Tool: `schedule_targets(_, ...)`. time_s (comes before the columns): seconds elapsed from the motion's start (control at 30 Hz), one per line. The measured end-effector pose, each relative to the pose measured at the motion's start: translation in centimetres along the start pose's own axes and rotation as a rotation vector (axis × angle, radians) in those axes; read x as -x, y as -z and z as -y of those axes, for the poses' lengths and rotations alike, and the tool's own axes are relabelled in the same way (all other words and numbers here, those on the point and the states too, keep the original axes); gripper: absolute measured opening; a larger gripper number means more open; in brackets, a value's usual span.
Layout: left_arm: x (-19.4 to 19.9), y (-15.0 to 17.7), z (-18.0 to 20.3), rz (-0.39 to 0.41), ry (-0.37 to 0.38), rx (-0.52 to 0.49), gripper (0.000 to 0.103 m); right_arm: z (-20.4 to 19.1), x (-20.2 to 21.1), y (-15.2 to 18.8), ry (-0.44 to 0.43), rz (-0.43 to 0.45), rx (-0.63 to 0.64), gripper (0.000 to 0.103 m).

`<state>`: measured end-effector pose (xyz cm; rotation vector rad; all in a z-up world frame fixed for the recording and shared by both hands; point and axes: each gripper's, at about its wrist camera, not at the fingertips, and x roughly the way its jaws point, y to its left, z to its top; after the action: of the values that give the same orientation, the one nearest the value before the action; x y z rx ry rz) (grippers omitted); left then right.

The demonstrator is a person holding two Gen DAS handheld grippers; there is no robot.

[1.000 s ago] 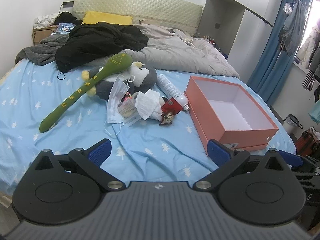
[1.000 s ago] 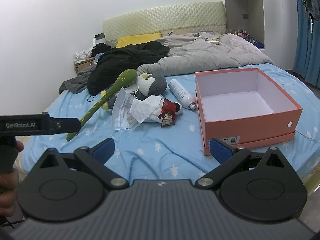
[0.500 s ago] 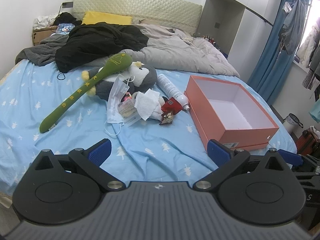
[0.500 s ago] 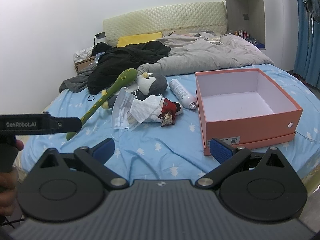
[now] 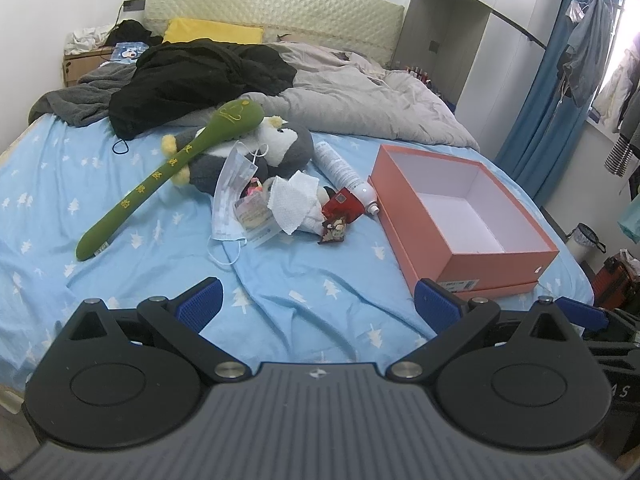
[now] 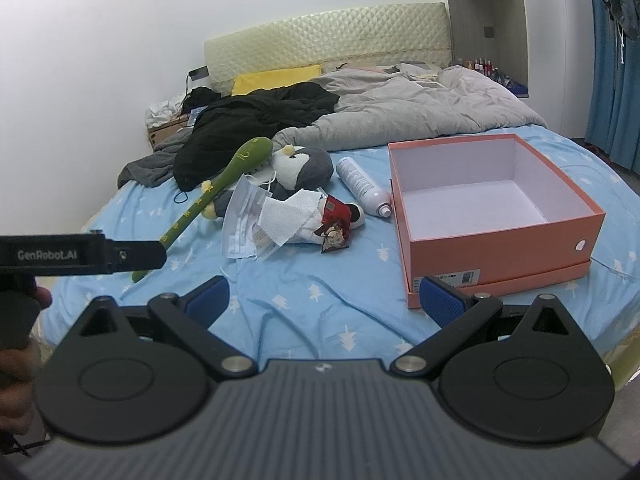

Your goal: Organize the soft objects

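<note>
Two grippers, left gripper (image 5: 318, 304) and right gripper (image 6: 324, 298), fingers spread wide, empty; one box (image 6: 496, 236).

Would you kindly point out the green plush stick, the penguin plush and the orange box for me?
green plush stick (image 5: 160, 184), left wrist view, middle of its long handle.
penguin plush (image 6: 316, 166), right wrist view, its grey head.
orange box (image 6: 500, 250), right wrist view, its near outer wall.
</note>
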<state>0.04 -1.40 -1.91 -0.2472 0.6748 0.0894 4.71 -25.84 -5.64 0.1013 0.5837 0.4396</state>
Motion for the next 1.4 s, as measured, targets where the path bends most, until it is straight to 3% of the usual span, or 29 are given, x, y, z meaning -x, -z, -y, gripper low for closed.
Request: schedule_targets(1.4,-3.0,0.7,0.6,-0.020,-0.006,-0.059,0.103,1.2,-2.1,1.5,0.047,-0.047,-0.009,0.103)
